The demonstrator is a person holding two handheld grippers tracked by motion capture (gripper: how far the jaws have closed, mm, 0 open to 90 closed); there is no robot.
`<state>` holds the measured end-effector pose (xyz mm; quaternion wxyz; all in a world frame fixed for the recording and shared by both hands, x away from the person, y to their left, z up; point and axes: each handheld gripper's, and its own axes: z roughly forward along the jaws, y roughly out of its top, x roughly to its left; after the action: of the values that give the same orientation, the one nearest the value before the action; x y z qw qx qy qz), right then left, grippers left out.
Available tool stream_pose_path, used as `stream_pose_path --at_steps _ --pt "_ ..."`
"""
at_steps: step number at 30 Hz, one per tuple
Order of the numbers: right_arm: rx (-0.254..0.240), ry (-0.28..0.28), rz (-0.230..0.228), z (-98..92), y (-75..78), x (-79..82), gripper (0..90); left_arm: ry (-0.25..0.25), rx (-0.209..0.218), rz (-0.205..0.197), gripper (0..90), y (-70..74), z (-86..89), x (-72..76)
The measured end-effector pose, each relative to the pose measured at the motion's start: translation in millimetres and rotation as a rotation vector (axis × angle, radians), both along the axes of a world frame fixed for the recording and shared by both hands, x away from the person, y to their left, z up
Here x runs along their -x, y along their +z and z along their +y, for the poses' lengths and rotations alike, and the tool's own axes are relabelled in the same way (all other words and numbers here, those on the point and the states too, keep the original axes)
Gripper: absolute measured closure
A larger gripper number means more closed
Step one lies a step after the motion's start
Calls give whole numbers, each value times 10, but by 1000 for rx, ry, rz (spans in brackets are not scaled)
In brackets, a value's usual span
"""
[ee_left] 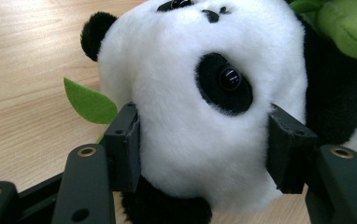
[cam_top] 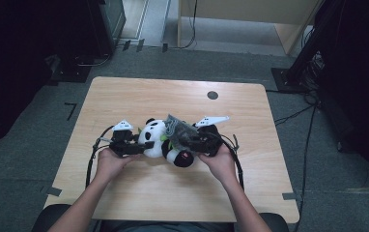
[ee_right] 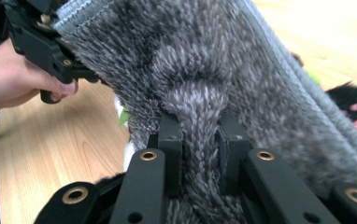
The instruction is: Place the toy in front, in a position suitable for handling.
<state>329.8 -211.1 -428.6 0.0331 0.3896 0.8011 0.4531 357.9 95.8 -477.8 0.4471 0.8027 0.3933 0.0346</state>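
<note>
I see left gripper (ee_left: 204, 149) clamped on head of black-and-white plush panda (ee_left: 200, 107), one pad each side of face. Right gripper (ee_right: 200, 154) pinches fold of shaggy grey cloth (ee_right: 200, 60) between nearly closed jaws, cloth draped over panda body on wooden table (cam_top: 139, 96).

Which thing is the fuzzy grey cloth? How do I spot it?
Look at the middle of the wooden table, where two hands meet. The grey cloth lies over the panda toy, pinched by the right gripper. It alone is shaggy grey.
</note>
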Motion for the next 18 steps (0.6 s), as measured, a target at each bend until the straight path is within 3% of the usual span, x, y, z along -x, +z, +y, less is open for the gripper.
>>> stream_pose_path --at_steps 6,7,8,14,18 --pt "-17 5 8 -131 -86 11 770 -9 -2 4 395 2 6 -4" --pt "-26 -6 41 -216 -124 11 770 -10 -2 4 395 1 8 -5" --pt "-26 -6 41 -216 -124 11 770 -10 -1 6 395 1 10 -6" --pt "83 -68 87 -468 -270 41 766 -7 14 14 395 -6 18 -22" --pt "89 -85 117 -531 -359 20 766 -8 15 14 395 -6 20 -27"
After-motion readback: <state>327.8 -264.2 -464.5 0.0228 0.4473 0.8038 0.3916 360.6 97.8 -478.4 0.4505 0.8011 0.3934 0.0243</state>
